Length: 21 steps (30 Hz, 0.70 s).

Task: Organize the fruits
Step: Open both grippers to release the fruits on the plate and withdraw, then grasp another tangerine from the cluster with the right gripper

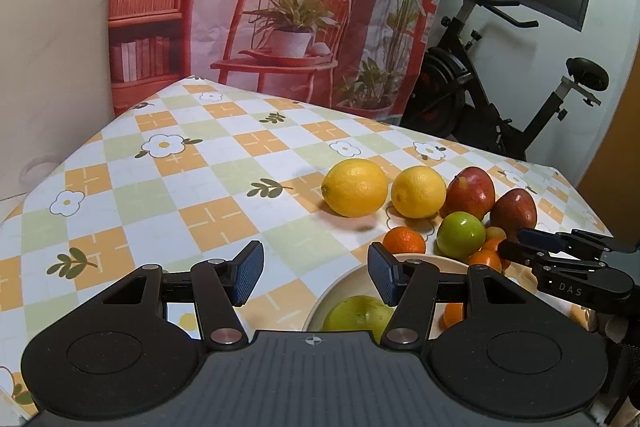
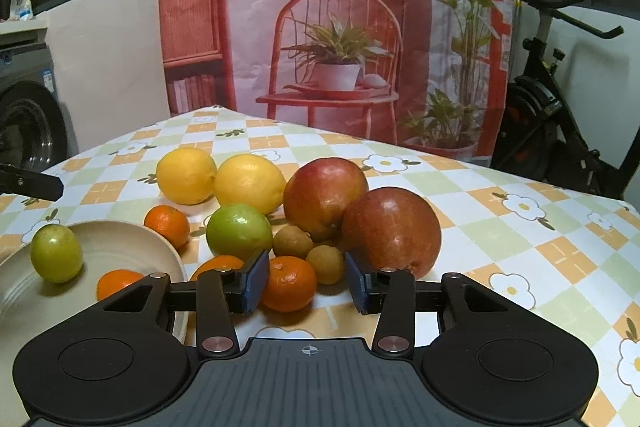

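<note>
A cream plate (image 2: 120,239) holds a green fruit (image 2: 56,253) and a mandarin (image 2: 116,283). Beside it on the checked cloth lie two lemons (image 2: 186,177), two red apples (image 2: 392,231), a green apple (image 2: 239,231), more mandarins (image 2: 167,225) and two small brown fruits (image 2: 326,263). My right gripper (image 2: 307,282) is low over the pile with one mandarin (image 2: 288,283) between its pads. The left pad is at the mandarin's skin and the right pad stands clear of it. My left gripper (image 1: 316,273) hangs open and empty above the plate's rim (image 1: 340,283).
The table (image 1: 200,187) stretches to the left and far side of the fruit pile. A printed backdrop (image 1: 280,7) hangs behind the table, an exercise bike (image 1: 500,99) stands at the right, and a washing machine (image 2: 28,119) is at the far left.
</note>
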Motion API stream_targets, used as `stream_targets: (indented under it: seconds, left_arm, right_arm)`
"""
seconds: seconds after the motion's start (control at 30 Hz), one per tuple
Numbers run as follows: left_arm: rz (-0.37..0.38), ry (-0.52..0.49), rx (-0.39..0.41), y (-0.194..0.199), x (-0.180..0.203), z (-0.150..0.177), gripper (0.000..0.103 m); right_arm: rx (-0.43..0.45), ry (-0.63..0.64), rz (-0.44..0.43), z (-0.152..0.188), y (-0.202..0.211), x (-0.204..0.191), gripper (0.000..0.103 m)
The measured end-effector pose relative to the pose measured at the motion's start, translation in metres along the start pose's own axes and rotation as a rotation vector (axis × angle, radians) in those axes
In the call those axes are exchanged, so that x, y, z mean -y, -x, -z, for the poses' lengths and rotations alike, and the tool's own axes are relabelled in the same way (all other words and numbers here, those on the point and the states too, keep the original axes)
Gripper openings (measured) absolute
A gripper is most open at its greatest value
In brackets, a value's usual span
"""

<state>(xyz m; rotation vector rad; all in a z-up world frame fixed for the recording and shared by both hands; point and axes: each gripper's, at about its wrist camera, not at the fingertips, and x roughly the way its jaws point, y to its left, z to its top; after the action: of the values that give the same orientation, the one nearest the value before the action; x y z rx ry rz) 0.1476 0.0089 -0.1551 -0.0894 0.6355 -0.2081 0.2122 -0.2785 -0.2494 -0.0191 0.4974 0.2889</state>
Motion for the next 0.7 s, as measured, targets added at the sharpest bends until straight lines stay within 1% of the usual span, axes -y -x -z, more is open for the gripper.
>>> stream_targets:
  seconds: [0.2,0.47,0.7]
  left_arm:
    - [-0.004,-0.004,-0.007,-0.002,0.001,0.000,0.060]
    - [-0.003,0.003,-0.019,-0.004,0.000,0.000,0.060]
    - [-0.002,0.002,-0.015,-0.003,-0.001,0.002,0.060]
  right_arm:
    - [-0.019,0.001,-0.017,0.001,-0.002,-0.001,0.040]
    - [-0.034,-0.068,-0.057,0.003,-0.001,0.010,0.039]
    - [-0.030,-0.079,-0.078,0.005,0.003,0.011,0.029]
